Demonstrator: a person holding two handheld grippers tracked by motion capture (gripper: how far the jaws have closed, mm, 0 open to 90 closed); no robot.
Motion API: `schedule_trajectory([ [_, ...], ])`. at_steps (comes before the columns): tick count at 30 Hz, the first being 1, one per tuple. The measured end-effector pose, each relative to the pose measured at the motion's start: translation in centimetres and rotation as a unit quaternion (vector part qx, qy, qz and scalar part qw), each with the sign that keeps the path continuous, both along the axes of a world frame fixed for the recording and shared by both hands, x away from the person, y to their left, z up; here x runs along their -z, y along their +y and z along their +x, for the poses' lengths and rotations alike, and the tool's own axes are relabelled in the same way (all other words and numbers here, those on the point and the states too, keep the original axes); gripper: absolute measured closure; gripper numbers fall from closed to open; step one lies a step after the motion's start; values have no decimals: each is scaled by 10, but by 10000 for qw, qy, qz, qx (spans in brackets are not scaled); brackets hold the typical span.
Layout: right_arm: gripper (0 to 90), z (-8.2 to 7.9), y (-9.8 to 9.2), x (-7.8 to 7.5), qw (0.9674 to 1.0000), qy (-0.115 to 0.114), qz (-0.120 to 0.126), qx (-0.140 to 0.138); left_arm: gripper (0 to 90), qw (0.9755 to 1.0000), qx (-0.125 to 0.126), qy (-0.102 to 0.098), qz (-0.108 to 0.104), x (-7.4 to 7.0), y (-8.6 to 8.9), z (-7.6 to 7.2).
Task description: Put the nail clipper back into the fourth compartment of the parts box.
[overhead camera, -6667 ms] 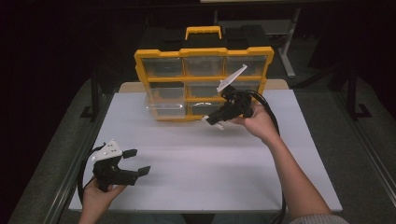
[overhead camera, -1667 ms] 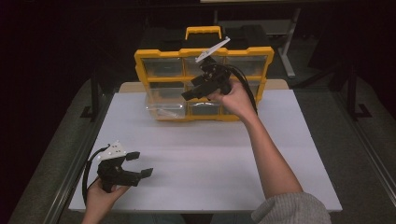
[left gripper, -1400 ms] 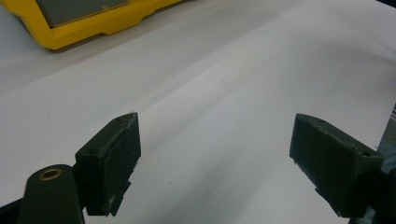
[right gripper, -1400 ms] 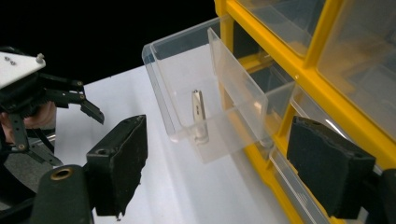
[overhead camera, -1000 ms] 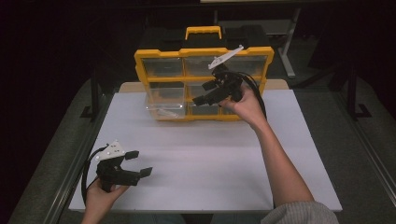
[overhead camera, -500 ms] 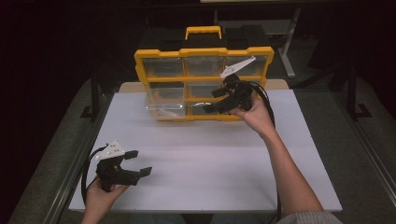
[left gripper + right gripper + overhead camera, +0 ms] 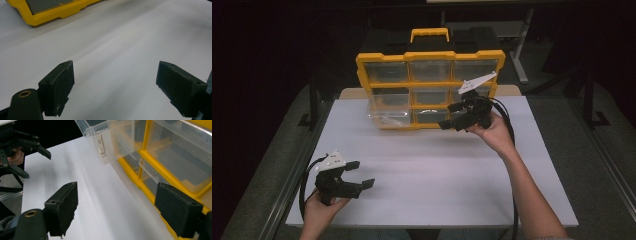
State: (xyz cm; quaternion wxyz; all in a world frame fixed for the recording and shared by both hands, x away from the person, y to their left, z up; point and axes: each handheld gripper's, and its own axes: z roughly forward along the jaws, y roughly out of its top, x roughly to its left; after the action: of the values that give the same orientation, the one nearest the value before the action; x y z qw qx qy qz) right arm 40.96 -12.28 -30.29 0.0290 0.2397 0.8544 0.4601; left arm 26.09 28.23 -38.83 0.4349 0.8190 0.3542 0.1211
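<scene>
A yellow organizer (image 7: 430, 56) with clear drawers and a top handle stands upright at the back of the white table (image 7: 432, 170). Its bottom-left drawer (image 7: 387, 117) is pulled out; in the right gripper view this clear drawer (image 7: 107, 142) holds a small pale piece (image 7: 100, 145). My right gripper (image 7: 447, 116) hovers open just in front of the organizer's lower middle drawers, jaws pointing left, nothing between them (image 7: 115, 210). My left gripper (image 7: 362, 173) rests open near the table's front left, empty (image 7: 115, 82).
The organizer's yellow frame (image 7: 140, 182) runs close beside my right jaw. Its bottom edge (image 7: 50, 15) lies far ahead of my left gripper. A dark table frame and floor surround the white tabletop. Cables trail from both grippers.
The right gripper has come down from the organizer's upper drawers and drifted right, staying open. The left gripper and the pulled-out drawer have not moved.
</scene>
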Motion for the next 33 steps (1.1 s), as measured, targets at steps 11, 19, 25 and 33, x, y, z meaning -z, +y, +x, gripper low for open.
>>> schedule_trajectory([
  [11,173,-13,-16,20,10000,14,-38,82,149,10000,-6,9,-30,1,-1,0],
  [19,173,-23,-23,30,9999,11,-57,126,149,10000,-1,5,-23,0,-1,0],
  [25,173,-32,-34,41,9998,48,-66,206,149,10000,-2,-13,-41,1,0,0],
  [33,174,-46,-54,55,9992,51,-76,387,149,10000,-39,18,-37,4,0,1],
])
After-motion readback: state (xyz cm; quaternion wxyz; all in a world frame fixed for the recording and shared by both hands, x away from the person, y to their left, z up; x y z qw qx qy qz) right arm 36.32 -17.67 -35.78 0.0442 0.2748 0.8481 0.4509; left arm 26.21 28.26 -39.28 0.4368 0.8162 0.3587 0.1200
